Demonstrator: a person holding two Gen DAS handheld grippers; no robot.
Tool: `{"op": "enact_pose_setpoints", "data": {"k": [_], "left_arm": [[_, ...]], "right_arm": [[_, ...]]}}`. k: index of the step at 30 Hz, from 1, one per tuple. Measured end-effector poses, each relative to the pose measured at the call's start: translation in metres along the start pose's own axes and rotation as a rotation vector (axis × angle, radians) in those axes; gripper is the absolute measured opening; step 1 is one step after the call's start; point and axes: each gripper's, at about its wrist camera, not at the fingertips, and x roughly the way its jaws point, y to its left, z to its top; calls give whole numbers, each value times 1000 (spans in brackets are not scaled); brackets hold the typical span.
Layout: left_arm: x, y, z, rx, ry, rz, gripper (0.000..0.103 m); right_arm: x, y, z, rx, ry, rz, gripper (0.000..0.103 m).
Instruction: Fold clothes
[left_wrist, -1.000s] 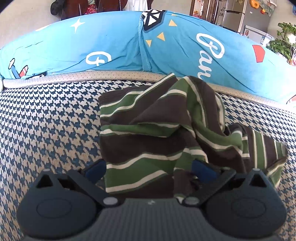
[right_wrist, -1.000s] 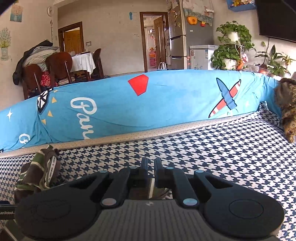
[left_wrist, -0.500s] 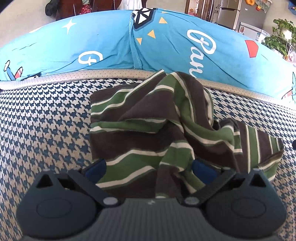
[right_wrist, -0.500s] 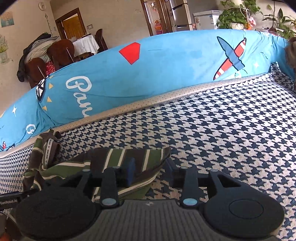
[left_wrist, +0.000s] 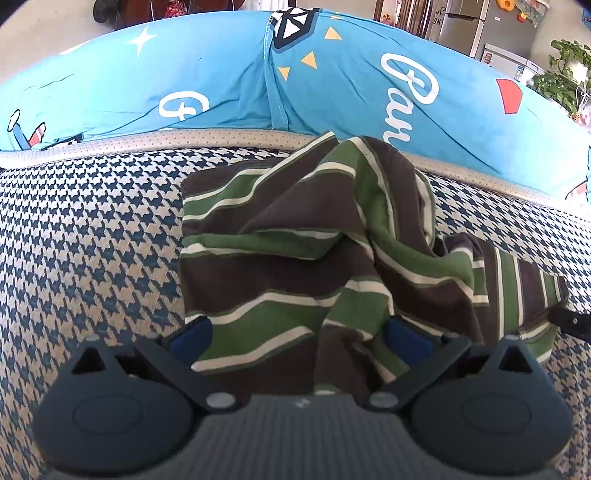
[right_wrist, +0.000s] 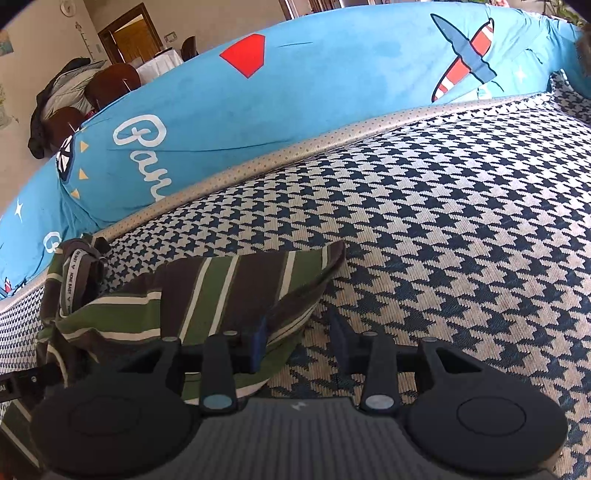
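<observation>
Striped garment (left_wrist: 295, 258) crumpled crosswise on sofa, one corner toward spread right tool (right_wrist: 299, 332); left tool (left_wrist: 299, 332) wide astride.

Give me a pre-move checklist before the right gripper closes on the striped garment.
1. Right gripper jaws apart: ok, a gap shows between the pads.
2. Striped garment corner between the right pads: not ok, the cloth reaches the left pad only; the gap shows houndstooth cover.
3. Left gripper open around the cloth: ok, the garment lies between its spread fingers.
4. Garment flat: not ok, bunched and creased.
5. Left pads pressing the fabric: cannot tell.
</observation>
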Motion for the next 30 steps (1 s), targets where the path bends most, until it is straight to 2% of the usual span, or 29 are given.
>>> {"op": "enact_pose_setpoints", "data": {"k": [6,12,13,15,18,22,30], "left_arm": [[2,0,0,-5,8,-3,103],[2,0,-2,-4,11,0,103],[2,1,-2,-4,11,0,103],[2,0,-2,-7,11,1,103],[2,0,-3,-10,12,0,103],[2,1,-3,-11,12,1,103],[-2,-7,-2,-2,2,-1,103]], "right_arm": [[2,1,1,18,-19,14,38],[6,14,-2,-40,-49,16,36],[6,16,-2,-50,-54,12,35],[6,18,-1,-65,-65,2,20],[7,20,1,-63,-65,-19,14],[6,22,3,-58,-70,-30,10],[-17,22,17,-36,-192,-106,8]]}}
